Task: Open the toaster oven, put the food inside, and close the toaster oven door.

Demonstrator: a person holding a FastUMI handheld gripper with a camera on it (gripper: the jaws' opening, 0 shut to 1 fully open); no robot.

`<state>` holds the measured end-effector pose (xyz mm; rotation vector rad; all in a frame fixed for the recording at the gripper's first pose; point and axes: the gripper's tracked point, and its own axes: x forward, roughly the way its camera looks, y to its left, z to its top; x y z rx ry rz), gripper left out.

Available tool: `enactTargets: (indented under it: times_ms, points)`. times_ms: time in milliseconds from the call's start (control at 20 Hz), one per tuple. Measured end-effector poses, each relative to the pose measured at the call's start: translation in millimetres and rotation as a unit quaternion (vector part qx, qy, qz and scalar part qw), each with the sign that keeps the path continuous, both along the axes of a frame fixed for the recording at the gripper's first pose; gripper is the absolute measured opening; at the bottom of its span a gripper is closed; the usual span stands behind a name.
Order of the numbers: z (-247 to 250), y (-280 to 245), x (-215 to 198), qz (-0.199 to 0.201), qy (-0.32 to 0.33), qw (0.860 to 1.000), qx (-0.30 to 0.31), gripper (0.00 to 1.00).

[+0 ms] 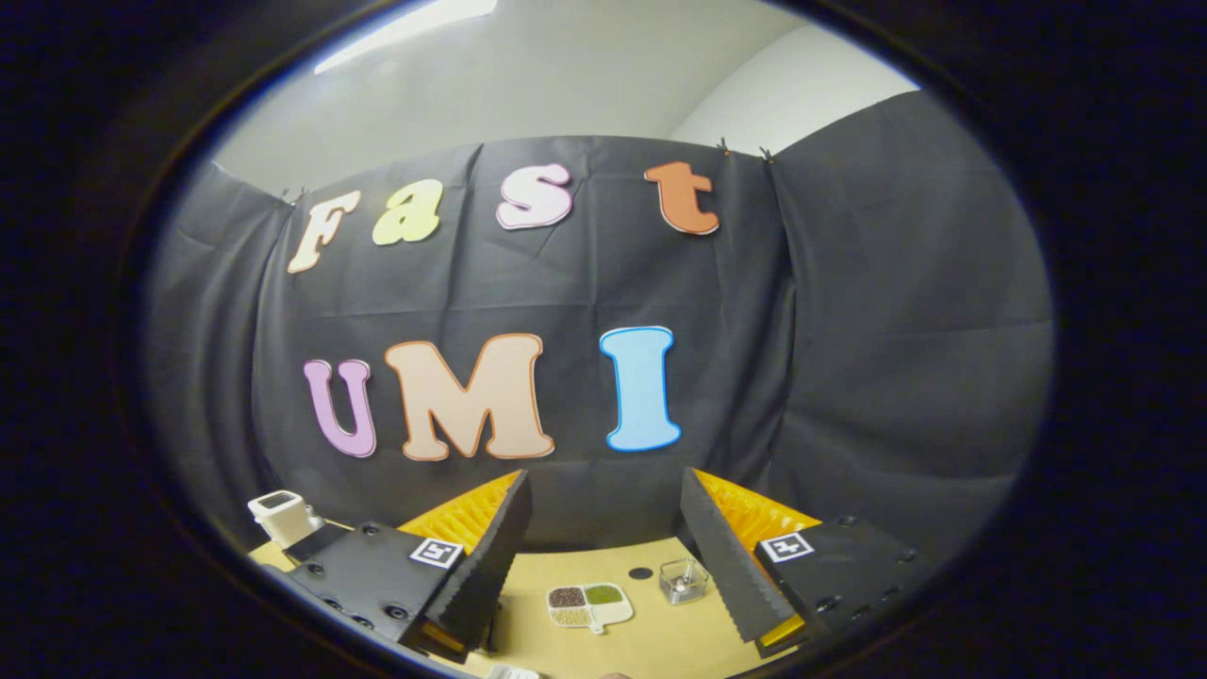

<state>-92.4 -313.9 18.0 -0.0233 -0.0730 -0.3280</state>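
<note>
Between the wide-apart, empty fingers (603, 556), a sectioned food tray (589, 605) sits on the tabletop (651, 641), a white appliance (283, 516), possibly the toaster oven, at ten o'clock, step undecidable.

Non-task clutter on the table

Divided dish (589, 605) with grains lower centre, clear cup (684, 580) right of it, dark disc (640, 572) between, wooden table (660, 641) underneath.

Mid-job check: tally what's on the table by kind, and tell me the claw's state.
White appliance, beyond the left finger: 1
Divided dish of grains, between the fingers: 1
Clear cup: 1
Dark round spot: 1
Total: 4
Claw: open, holding nothing.
</note>
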Motion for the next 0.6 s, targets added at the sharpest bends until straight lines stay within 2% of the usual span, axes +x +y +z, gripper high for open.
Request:
enactTargets:
  times_ms: [300, 600]
  points:
    - [1.4, -11.0, 9.4, 0.017, -0.011, 1.0, 0.009, 0.98]
    - [19.4, -17.3, 6.1, 0.032, -0.027, 0.999, -0.012, 0.98]
